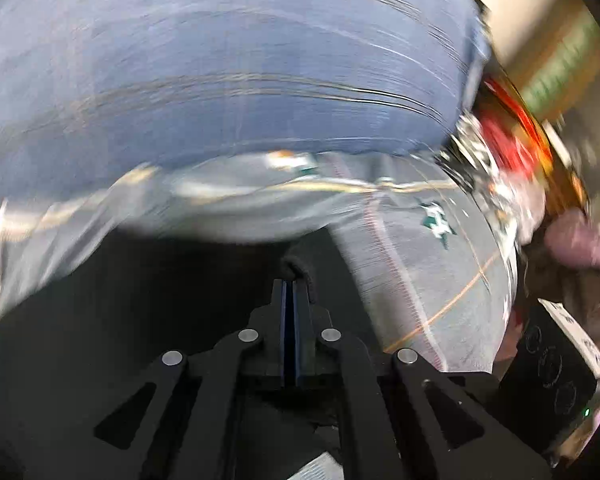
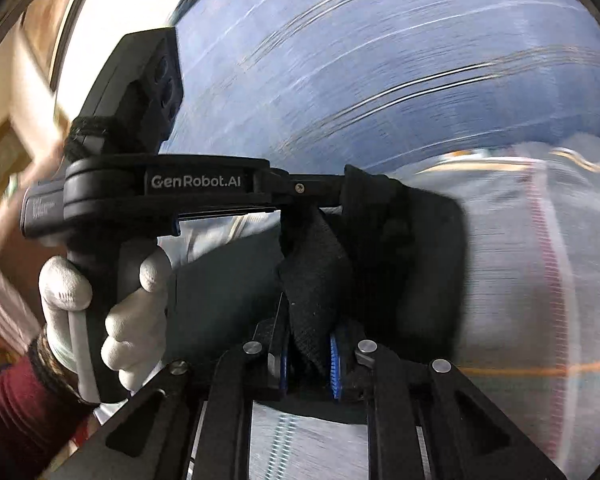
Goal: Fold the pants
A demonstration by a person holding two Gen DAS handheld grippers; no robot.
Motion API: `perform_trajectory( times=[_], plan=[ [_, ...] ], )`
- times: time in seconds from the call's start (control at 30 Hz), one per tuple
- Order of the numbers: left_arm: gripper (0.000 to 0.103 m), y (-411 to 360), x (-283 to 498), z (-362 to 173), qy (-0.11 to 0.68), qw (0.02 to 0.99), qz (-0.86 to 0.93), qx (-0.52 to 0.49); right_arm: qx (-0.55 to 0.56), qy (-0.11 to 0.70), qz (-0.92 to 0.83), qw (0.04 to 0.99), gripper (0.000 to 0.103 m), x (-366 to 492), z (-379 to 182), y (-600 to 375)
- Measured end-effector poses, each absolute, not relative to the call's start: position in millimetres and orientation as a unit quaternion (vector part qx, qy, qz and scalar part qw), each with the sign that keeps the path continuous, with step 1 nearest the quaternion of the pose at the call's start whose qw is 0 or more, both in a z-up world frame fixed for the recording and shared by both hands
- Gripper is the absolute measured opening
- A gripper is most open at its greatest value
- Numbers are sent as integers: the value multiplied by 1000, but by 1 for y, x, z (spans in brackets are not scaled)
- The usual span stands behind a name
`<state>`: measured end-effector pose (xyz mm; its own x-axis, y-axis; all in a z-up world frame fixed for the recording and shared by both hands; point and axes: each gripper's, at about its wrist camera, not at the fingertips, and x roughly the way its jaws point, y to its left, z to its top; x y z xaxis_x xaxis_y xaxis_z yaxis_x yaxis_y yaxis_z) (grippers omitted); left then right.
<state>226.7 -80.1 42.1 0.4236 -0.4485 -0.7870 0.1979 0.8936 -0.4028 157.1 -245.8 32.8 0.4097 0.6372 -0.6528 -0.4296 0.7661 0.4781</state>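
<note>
Black pants (image 2: 324,280) are seen pinched by 2 handheld grippers above a cloth-covered surface, both views smeared by motion blur. In the right wrist view, the right gripper (image 2: 309,364) is closed on a thick fold of the dark fabric, which is wedged between its blue-ribbed pads (image 2: 334,368); the rest of the garment is draped away toward the upper right, where another bunch of it is clamped at the tip of the left gripper (image 2: 350,192), shown side-on. That tool is held by a hand in a white glove (image 2: 112,312), with a dark red sleeve (image 2: 16,412) at the picture's lower left. The words "GenRobot.AI" are printed in pale letters on its side; a smaller label on its rear block is too blurred to be read. In the left wrist view, the left gripper (image 1: 291,286) is shut, its pads pressed together with a small tuft of the pants (image 1: 298,270) caught at the tips and the dark cloth spread below and to the left. A pale grey sheet (image 1: 420,260) with a red stitched line and a green motif is laid beneath, and a blue cloth (image 1: 220,80) is spread beyond it up to a right-hand edge. Past that edge, blurred red and green clutter (image 1: 512,144) is crowded close.
</note>
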Motion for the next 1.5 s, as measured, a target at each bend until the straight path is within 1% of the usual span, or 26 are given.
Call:
perform_trajectory(
  times=[0.07, 0.13, 0.2, 0.27, 0.3, 0.37, 0.43, 0.53, 0.6, 0.63, 0.73, 0.83, 0.93, 1.03, 1.07, 1.1, 1.17, 1.23, 1.3, 1.4, 1.5],
  plan=[
    [1, -51, 218, 30, 505, 831, -171, -161, 90, 452, 335, 822, 21, 160, 25, -219],
    [1, -22, 206, 22, 503, 824, -160, -205, 81, 465, 350, 809, 30, 160, 20, -198],
    [2, 1, 194, 21, 492, 823, -153, -239, 91, 475, 370, 793, 47, 158, 18, -186],
    [7, 22, 179, 24, 478, 826, -141, -265, 90, 479, 389, 782, 51, 148, 21, -177],
    [9, 34, 168, 27, 468, 829, -131, -278, 82, 479, 393, 780, 51, 145, 25, -172],
    [17, 49, 152, 33, 456, 835, -113, -287, 76, 475, 408, 776, 51, 131, 36, -175],
    [23, 60, 136, 37, 447, 840, -98, -290, 93, 459, 404, 786, 51, 130, 58, -189],
    [23, 68, 117, 36, 443, 842, -94, -292, 106, 449, 345, 817, 51, 138, 76, -221],
    [25, 62, 112, 33, 448, 840, -101, -288, 116, 454, 287, 835, 51, 154, 74, -247],
    [27, 59, 112, 29, 453, 839, -106, -284, 126, 461, 269, 836, 51, 163, 70, -254],
    [28, 41, 113, 23, 466, 837, -104, -267, 149, 476, 264, 825, 51, 175, 67, -255],
    [28, 29, 112, 19, 462, 838, -104, -271, 109, 496, 282, 814, 51, 179, 63, -225],
    [28, 27, 101, 13, 461, 832, -102, -291, 26, 519, 261, 814, 51, 187, 46, -179],
    [28, 33, 80, 14, 452, 841, -92, -284, -49, 534, 221, 815, 51, 193, 24, -149],
    [28, 36, 73, 15, 447, 845, -89, -278, -61, 541, 207, 813, 43, 195, 16, -145],
    [28, 39, 65, 15, 443, 849, -86, -274, -56, 543, 201, 814, 23, 195, 14, -147],
    [28, 45, 54, 15, 433, 854, -88, -274, -19, 539, 199, 818, 7, 194, 18, -163],
    [28, 52, 46, 15, 420, 859, -91, -278, 23, 531, 203, 823, 7, 192, 28, -180],
    [28, 57, 41, 14, 412, 861, -96, -283, 41, 518, 208, 828, 7, 187, 43, -190],
    [28, 61, 37, 12, 410, 858, -97, -295, 50, 518, 219, 826, 7, 177, 62, -191],
    [28, 64, 35, 11, 409, 854, -97, -306, 45, 531, 250, 809, 7, 162, 65, -173]
  ],
)
